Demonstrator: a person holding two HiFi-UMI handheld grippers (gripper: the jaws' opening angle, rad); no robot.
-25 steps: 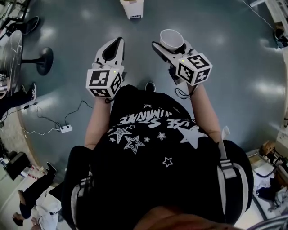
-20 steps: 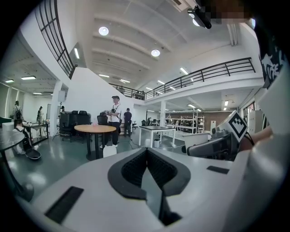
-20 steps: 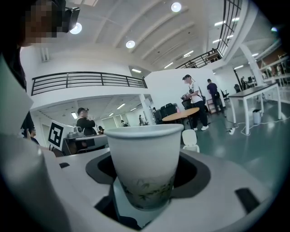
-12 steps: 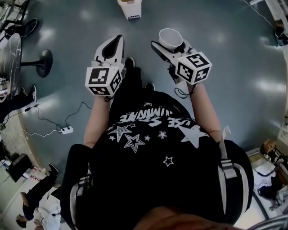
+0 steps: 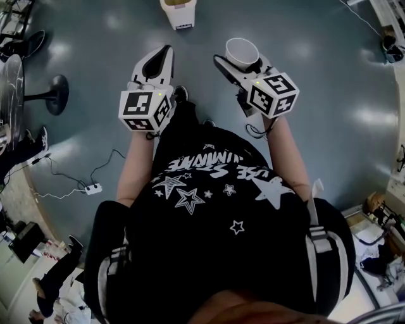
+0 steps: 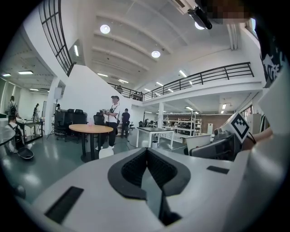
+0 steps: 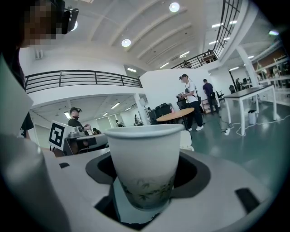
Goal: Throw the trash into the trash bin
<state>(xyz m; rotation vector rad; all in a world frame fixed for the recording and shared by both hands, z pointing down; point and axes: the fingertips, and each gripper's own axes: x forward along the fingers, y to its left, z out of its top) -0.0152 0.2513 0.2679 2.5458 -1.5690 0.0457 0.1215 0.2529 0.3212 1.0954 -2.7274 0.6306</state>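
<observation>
Right tool (image 5: 239, 63): jaws set wide and clamped on a white paper cup (image 7: 144, 165). The cup stands upright, mouth upward, with a faint leaf print low on its wall; its lower part sits between the jaws.

Left tool (image 5: 166, 52): jaws together, nothing between them.

Both tools are held out in front of the person's black star-printed shirt (image 5: 215, 209), side by side and apart from each other.

Trash bin (image 5: 177, 12): white, open at the top, standing on the grey floor (image 5: 316, 95) ahead of both tools and well apart from the cup.

A power strip (image 5: 92, 188) with cables lies on the floor at the person's left.
</observation>
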